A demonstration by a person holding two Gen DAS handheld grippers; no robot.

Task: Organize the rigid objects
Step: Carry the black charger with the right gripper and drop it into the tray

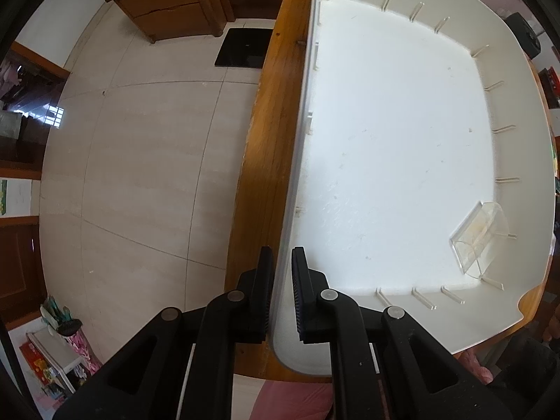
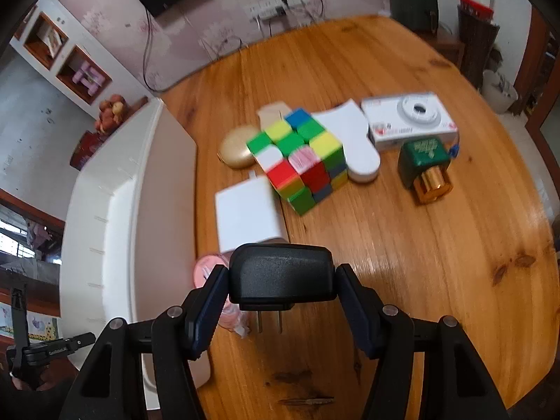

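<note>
My left gripper (image 1: 281, 294) is shut on the near left wall of a large white bin (image 1: 385, 133) that stands on the wooden table (image 1: 269, 147). A clear plastic box (image 1: 479, 241) lies in the bin's near right corner. My right gripper (image 2: 280, 301) is shut on a black plug adapter (image 2: 280, 274), prongs toward the camera, held above the table (image 2: 420, 245). On the table beyond lie a colour cube (image 2: 301, 157), a white charger (image 2: 246, 215), a gold oval case (image 2: 236, 152), a white flat case (image 2: 353, 143), a white camera (image 2: 409, 119) and a green-and-brass valve (image 2: 425, 166).
The white bin (image 2: 115, 210) stands at the left of the table in the right wrist view. A pink object (image 2: 210, 273) lies just behind the left finger. A small metal piece (image 2: 306, 400) lies near the front edge. Tiled floor (image 1: 140, 175) lies left of the table.
</note>
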